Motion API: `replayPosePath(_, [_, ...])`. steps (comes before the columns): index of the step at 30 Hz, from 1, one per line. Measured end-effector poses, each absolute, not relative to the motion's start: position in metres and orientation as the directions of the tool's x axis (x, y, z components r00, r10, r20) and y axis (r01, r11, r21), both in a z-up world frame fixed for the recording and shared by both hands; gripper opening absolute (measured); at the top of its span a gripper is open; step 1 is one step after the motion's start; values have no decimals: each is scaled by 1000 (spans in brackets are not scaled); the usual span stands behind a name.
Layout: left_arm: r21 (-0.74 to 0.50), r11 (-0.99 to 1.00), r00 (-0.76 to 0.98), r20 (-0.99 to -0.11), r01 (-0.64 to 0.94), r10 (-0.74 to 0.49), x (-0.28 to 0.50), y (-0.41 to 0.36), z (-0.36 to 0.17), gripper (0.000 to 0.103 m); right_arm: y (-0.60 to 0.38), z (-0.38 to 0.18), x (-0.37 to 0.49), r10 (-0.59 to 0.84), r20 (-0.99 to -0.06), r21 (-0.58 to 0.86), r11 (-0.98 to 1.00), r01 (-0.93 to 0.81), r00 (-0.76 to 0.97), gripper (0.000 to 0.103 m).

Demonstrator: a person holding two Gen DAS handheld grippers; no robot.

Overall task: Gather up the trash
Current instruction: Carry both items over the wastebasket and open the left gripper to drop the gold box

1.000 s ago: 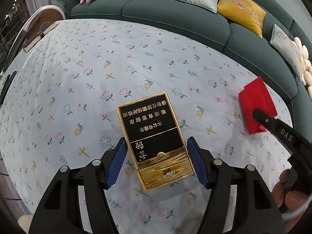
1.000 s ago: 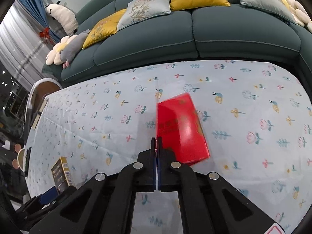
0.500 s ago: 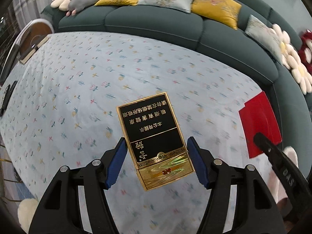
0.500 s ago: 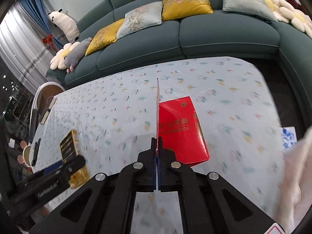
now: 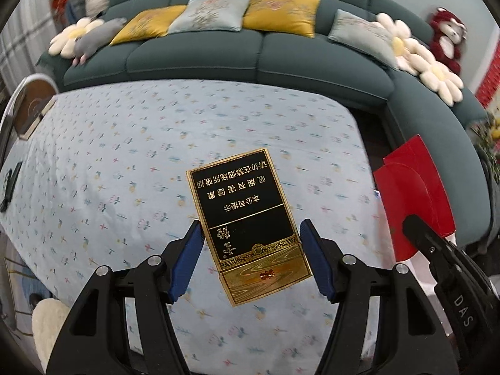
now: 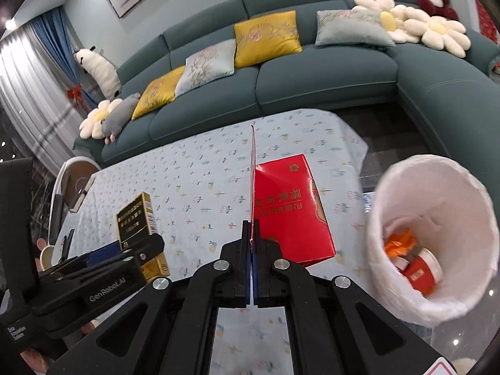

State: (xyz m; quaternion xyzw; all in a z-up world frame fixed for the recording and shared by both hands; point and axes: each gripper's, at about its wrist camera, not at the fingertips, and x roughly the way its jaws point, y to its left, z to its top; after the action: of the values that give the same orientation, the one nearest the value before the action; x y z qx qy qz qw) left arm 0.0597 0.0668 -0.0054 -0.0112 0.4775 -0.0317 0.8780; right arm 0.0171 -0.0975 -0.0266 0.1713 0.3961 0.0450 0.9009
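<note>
Black/gold cigarette box (image 5: 247, 222) held above table; red box (image 6: 289, 207) lifted, flap pinched; white bin (image 6: 432, 268) w/ trash.

In the left wrist view the right gripper (image 5: 437, 250) covers the lower corner of the red box (image 5: 415, 193). The frame's right edge cuts off the gripper body.

In the right wrist view the left gripper (image 6: 137, 250) hides the lower part of the black and gold box (image 6: 137, 215). The white bin (image 6: 434, 240) is blurred. Its contents (an orange scrap, a red and white item) cannot be identified. The small print on the red box is too small to read.
</note>
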Motion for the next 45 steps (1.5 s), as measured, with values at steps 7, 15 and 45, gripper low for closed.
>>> replayPosePath(7, [-31,994,566,-820,106,-86,33,36,8,60,-125,-13,-23,180,-667,350,932,91,723,1])
replayPosePath(15, [-4,986,583,-806,168,-103,12,0,17,60,-160,-2,-52,139,-638,363,922,136,758,1])
replayPosePath(45, [40,953,588,-795,300,-151,-5,-89,24,61,-240,-4,-96,66,-602,428,868,253,796,1])
